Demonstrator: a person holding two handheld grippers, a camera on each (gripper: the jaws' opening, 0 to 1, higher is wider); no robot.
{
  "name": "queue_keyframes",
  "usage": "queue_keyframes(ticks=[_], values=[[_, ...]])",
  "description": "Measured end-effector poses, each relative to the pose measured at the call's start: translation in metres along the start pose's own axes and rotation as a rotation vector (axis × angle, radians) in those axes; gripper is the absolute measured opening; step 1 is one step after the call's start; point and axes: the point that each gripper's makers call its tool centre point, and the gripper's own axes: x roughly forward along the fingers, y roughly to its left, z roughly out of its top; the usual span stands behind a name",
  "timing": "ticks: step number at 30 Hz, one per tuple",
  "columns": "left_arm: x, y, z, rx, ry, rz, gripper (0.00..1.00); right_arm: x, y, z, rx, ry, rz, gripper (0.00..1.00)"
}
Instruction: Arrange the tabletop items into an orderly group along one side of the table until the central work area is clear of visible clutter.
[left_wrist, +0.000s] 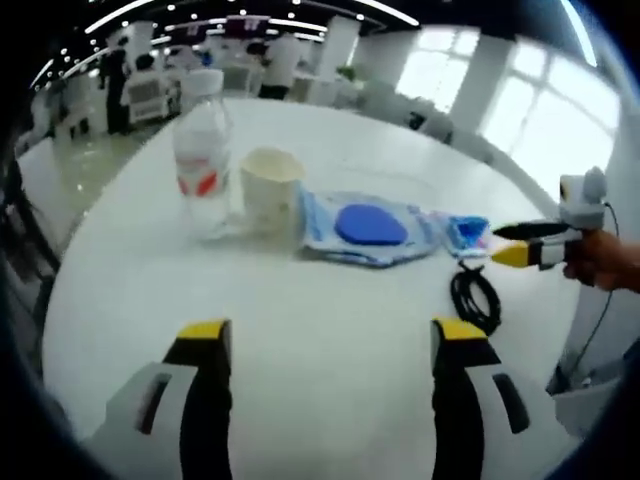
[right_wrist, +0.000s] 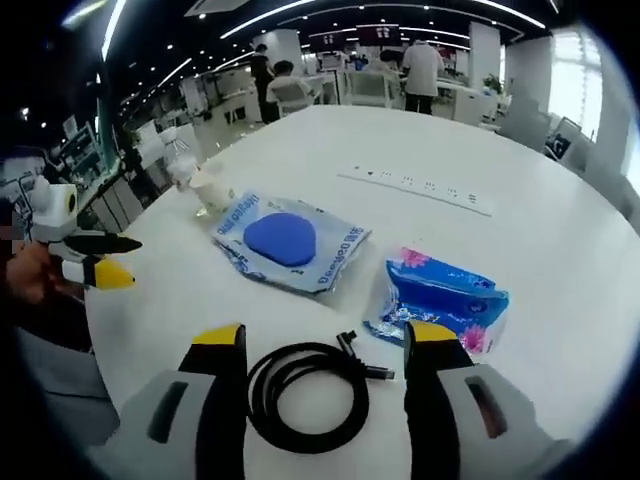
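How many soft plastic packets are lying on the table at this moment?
2. The clear packet with the blue round pad lies mid-table; the blue tissue pack lies beside it, just ahead of the right gripper and next to the black cable.

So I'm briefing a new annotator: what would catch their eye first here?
Probably the blue disc in its clear packet, mid-table, with a bright blue tissue pack beside it. A coiled black cable lies between the open right gripper jaws. Farther off, a plastic bottle and paper cup stand together.
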Motion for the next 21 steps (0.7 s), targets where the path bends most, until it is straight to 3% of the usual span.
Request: queue_keyframes(ticks=[1, 2, 4, 12, 17, 21], values=[[-0.002, 0.005, -0.012, 0.049, 0.068, 0.025, 0.79, -0.004, 0.0, -0.004, 0.007, 0.003, -0.005, 0.64], [-0.003, 0.006, -0.018, 0.079, 0.1, 0.033, 0.8, -0.006, -0.001, -0.006, 0.018, 0.002, -0.008, 0.64], [-0.004, -0.001, -0.018, 0.077, 0.064, 0.008, 0.82, -0.01, -0.005, -0.011, 0.06, -0.005, -0.02, 0.65], [-0.019, -0.019, -0.033, 0.049, 0.062, -0.041, 0.77, -0.023, -0.015, -0.03, 0.11, -0.009, -0.023, 0.62], [-0.028, -0.021, -0.037, 0.036, 0.052, -0.041, 0.75, -0.033, -0.028, -0.04, 0.151, -0.022, -0.053, 0.61], [-0.034, -0.024, -0.045, 0.041, 0.057, -0.042, 0.77, -0.04, -0.03, -0.046, 0.136, -0.019, -0.062, 0.62]])
